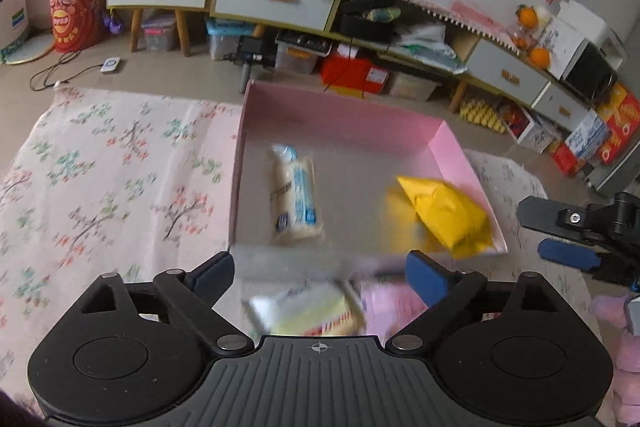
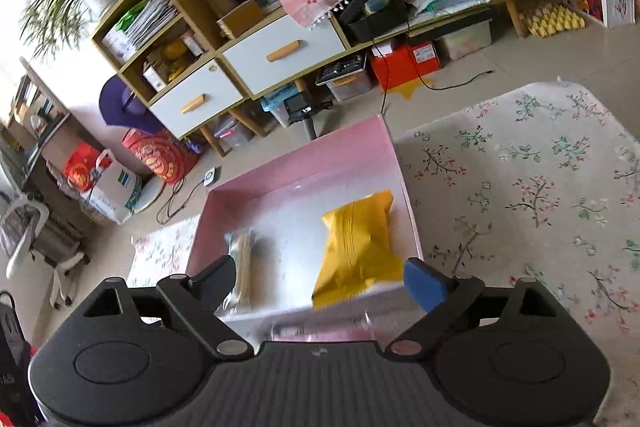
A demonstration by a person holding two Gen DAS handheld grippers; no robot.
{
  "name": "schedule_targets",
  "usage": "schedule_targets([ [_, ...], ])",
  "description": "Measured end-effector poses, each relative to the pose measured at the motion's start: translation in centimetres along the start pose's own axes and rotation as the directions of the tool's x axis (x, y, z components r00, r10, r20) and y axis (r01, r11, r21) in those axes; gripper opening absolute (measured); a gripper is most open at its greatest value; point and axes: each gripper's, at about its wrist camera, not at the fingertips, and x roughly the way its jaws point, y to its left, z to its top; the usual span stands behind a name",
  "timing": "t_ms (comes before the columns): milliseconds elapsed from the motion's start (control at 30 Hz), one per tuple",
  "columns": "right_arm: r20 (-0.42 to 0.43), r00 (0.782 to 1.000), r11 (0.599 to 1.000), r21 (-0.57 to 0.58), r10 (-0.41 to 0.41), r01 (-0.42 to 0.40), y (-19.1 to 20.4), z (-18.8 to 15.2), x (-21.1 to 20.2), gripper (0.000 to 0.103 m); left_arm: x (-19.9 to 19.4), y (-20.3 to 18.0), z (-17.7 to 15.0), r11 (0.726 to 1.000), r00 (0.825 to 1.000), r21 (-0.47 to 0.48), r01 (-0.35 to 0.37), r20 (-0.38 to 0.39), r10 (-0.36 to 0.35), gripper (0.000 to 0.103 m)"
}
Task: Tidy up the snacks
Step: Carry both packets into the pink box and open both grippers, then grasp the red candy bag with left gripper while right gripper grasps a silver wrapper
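Left gripper [image 1: 320,277] and right gripper [image 2: 318,279], both angled downward with jaws apart and empty, above a pink box [image 1: 344,115] holding a yellow snack bag [image 1: 448,215] and, apparently, a white packet [image 1: 296,199].

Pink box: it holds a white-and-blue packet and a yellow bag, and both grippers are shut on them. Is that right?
Not quite. The pink box does hold the white-and-blue packet and the yellow bag, but both wrist views show the left gripper and right gripper open, their jaws wide apart and holding nothing.
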Motion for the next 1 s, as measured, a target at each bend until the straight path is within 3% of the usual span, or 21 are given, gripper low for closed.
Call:
schedule_targets([
  [200, 0.006, 1.0, 0.998, -0.068, -0.013, 0.013, 0.9, -1.9, -2.7, 0.087, -2.4, 0.2, -2.6, 0.999, 0.999, 0.014, -0.031, -0.027, 0.031, 0.097],
  [333, 0.002, 1.0, 0.994, -0.105, -0.013, 0.013, 0.9, -3.6, -3.6, 0.087, -3.6, 0.8, -4.5, 0.999, 0.998, 0.026, -0.04, -0.039, 0.041, 0.097],
  [533, 0.042, 0.999, 0.976, -0.219, -0.011, 0.02, 0.9, -6.4, -4.4, 0.089, -4.2, 2.4, -7.1, 0.998, 0.998, 0.029, -0.06, 0.019, 0.06, 0.098],
  [733, 0.069, 0.998, 0.896, -0.443, -0.004, 0.034, 0.9, -9.8, -4.3, 0.089, -3.9, 2.9, -9.4, 0.993, 0.997, 0.105, -0.055, 0.06, 0.049, 0.098],
  [833, 0.04, 0.999, 0.859, -0.512, 0.021, 0.003, 1.0, -11.1, -4.4, 0.089, -3.7, 2.8, -10.6, 0.987, 0.998, 0.16, -0.032, 0.056, 0.024, 0.098],
  [1000, -0.021, 0.998, 0.772, -0.633, 0.055, -0.056, 0.8, -13.4, -5.2, 0.089, -3.9, 2.4, -12.1, 0.954, 0.997, 0.3, -0.031, 0.073, 0.01, 0.098],
])
